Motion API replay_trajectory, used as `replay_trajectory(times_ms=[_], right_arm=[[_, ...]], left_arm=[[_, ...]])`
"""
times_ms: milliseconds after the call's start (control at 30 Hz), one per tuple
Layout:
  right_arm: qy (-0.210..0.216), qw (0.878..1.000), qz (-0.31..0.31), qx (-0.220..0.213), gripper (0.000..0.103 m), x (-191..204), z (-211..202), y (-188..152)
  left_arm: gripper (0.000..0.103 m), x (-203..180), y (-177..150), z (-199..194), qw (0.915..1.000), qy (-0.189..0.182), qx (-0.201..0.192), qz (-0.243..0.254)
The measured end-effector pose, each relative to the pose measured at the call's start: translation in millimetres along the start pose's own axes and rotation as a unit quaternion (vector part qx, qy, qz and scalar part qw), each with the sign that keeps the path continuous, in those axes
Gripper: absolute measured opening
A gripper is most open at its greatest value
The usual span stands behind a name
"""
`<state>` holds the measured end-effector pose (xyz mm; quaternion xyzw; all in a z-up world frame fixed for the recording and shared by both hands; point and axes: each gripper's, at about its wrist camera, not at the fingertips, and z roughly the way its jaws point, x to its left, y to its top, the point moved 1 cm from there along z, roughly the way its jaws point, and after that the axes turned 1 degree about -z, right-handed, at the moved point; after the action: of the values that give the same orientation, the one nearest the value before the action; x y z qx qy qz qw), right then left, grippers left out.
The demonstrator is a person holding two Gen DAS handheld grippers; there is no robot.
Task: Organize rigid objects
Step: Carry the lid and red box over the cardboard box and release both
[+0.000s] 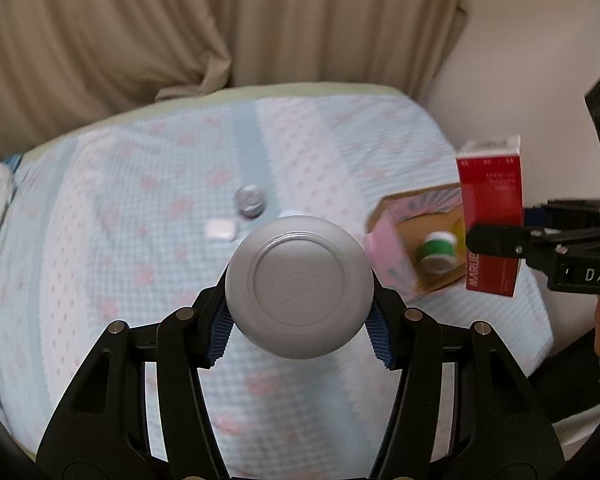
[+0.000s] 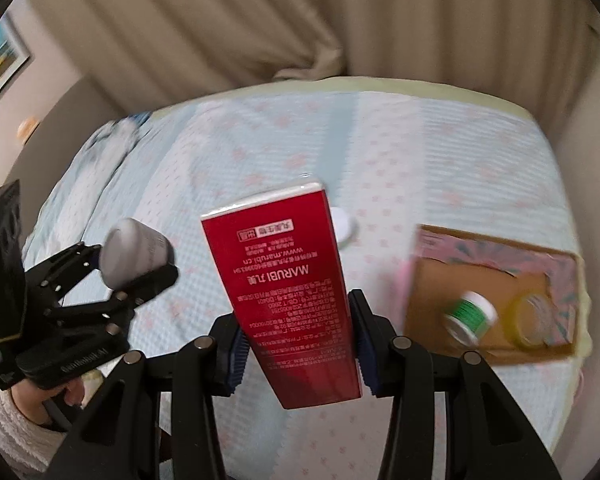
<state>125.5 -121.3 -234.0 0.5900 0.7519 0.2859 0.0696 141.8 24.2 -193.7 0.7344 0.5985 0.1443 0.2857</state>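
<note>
The red carton reads "MARUBI" with "www.marubi.cn" above it, all upside down in the right wrist view; the finer print is too small to read. The right gripper is clamped on the carton's lower half, blue pads pressed to both narrow sides, holding it in the air over the bedspread. The left gripper is closed around a grey round jar (a faint embossed mark on its end cannot be made out), also lifted off the bed. To the right lies an open cardboard box holding a green-banded jar and a yellowish jar. A small silver-capped item and a white square lie on the bedspread beyond the grey jar
</note>
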Motion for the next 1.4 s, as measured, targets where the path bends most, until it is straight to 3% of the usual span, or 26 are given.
replay_trajectory(times_ms=[333,400,600,933,1200,1400], right_arm=[[-0.044,0.995,0.086,-0.008,0.042,-122,-64,-23],[-0.06,0.995,0.085,-0.004,0.042,-143,-67,-27],[-0.048,0.99,0.132,0.005,0.042,-203,-64,-43],[-0.003,0.976,0.216,0.032,0.042,-272,-4,-45],[-0.003,0.97,0.232,0.071,0.038,-292,58,-41],[0.012,0.962,0.257,0.086,0.038,-305,87,-45]], left_arm=[[0.053,-104,32,18,0.9991,-0.038,0.004,-0.016],[0.053,-124,36,32,0.9987,-0.045,0.014,-0.018],[0.053,-172,46,79,0.9974,-0.052,0.044,-0.024],[0.053,-198,56,178,0.9942,-0.04,0.096,-0.026],[0.053,-202,61,256,0.9893,-0.026,0.143,-0.008],[0.053,-205,53,293,0.9835,-0.028,0.178,0.006]])
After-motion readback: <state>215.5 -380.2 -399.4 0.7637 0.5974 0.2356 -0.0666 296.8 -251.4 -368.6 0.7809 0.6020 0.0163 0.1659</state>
